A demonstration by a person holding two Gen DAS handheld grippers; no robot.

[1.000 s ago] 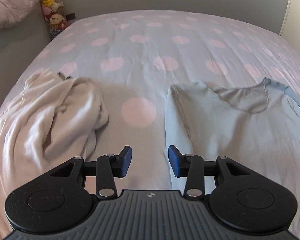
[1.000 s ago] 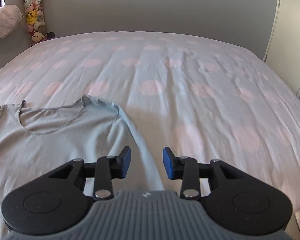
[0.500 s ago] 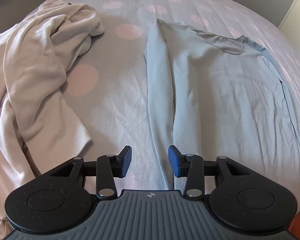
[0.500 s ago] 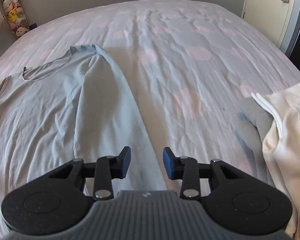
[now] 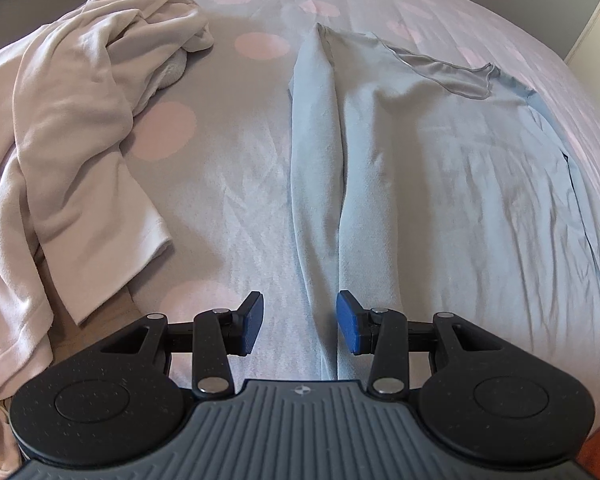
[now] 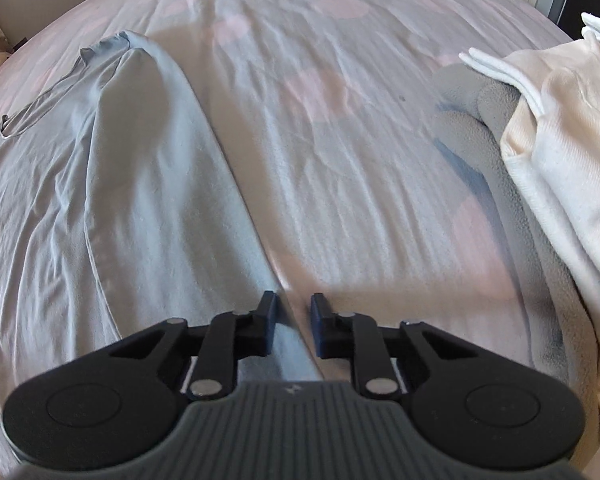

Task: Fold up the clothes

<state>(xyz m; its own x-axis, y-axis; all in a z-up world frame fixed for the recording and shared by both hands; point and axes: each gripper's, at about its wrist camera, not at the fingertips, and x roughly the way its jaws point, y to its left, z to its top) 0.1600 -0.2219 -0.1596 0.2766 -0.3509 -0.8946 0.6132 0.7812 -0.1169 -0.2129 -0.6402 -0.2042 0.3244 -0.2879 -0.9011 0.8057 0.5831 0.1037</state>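
A light blue long-sleeved shirt [image 5: 452, 160] lies flat on the bed, neckline at the far end, both sleeves laid along its sides. My left gripper [image 5: 300, 322] is open, low over the end of the shirt's left sleeve [image 5: 320, 208]. In the right wrist view the shirt [image 6: 100, 200] fills the left half. My right gripper [image 6: 293, 326] is open with a narrower gap, and the right sleeve's end [image 6: 288, 340] runs between its fingers. I cannot tell whether the pads touch the cloth.
A crumpled cream garment [image 5: 68, 152] lies on the bed left of the shirt. A grey fleece [image 6: 500, 184] and a cream-white garment [image 6: 568, 184] lie at the right. The bedsheet [image 6: 340, 120] is grey with pink dots.
Both grippers have tilted down and drawn back and lower along the shirt's sleeves toward the near edge. The right gripper's gap has narrowed around the sleeve end.
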